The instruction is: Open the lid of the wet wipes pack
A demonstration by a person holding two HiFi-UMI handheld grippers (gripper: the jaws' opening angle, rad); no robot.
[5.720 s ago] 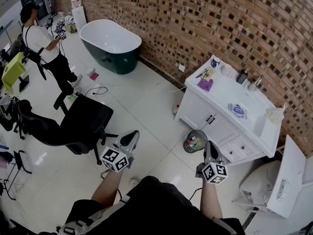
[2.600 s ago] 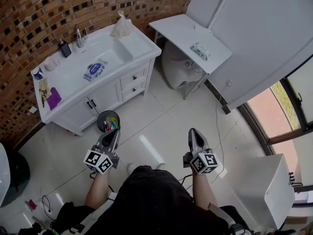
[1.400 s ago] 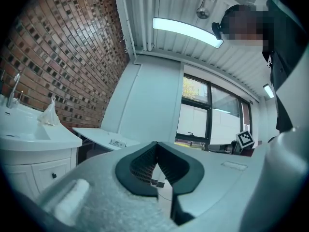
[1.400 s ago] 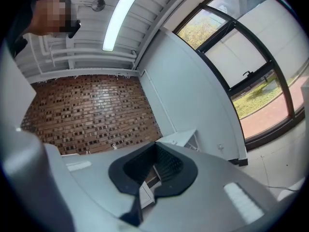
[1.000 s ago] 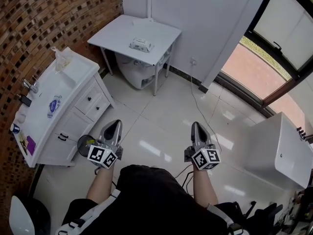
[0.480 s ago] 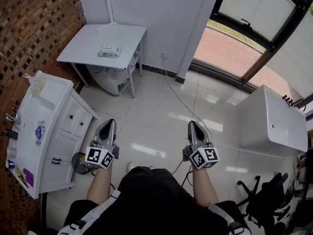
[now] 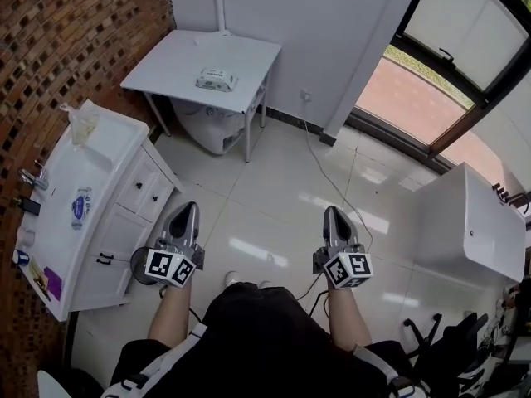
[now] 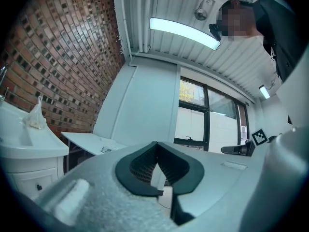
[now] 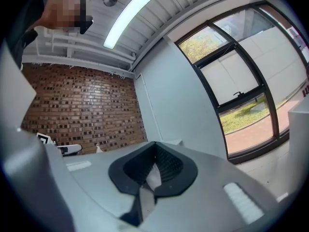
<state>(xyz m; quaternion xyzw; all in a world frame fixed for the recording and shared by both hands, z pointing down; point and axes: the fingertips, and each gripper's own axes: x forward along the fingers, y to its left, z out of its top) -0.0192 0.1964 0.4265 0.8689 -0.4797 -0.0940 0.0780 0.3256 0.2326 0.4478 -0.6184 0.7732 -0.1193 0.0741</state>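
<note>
A white wet wipes pack (image 7: 216, 80) lies flat on the small white table (image 7: 174, 56) by the far wall; in the left gripper view it is a small shape (image 8: 107, 150) on that table (image 8: 87, 140). A second pack with a blue label (image 7: 80, 207) lies on the white vanity counter (image 7: 99, 160) at the left. My left gripper (image 7: 184, 215) (image 8: 155, 146) and right gripper (image 7: 335, 219) (image 9: 154, 146) are held side by side over the tiled floor, well short of both packs. Both are shut with nothing between their jaws.
On the vanity are a crumpled plastic bag (image 7: 83, 118) and a faucet (image 7: 31, 177). A bin (image 7: 137, 265) stands beside its drawers. A white toilet (image 7: 207, 127) sits under the table. A white bathtub (image 7: 469, 222) is at the right, a cable (image 7: 332, 181) crosses the floor, and a dark-framed window (image 7: 440, 73) is behind.
The head view has swung from the brick wall and vanity round to the white table and window. In the last half second table and vanity shifted slightly right in the picture. Both grippers stayed shut.
</note>
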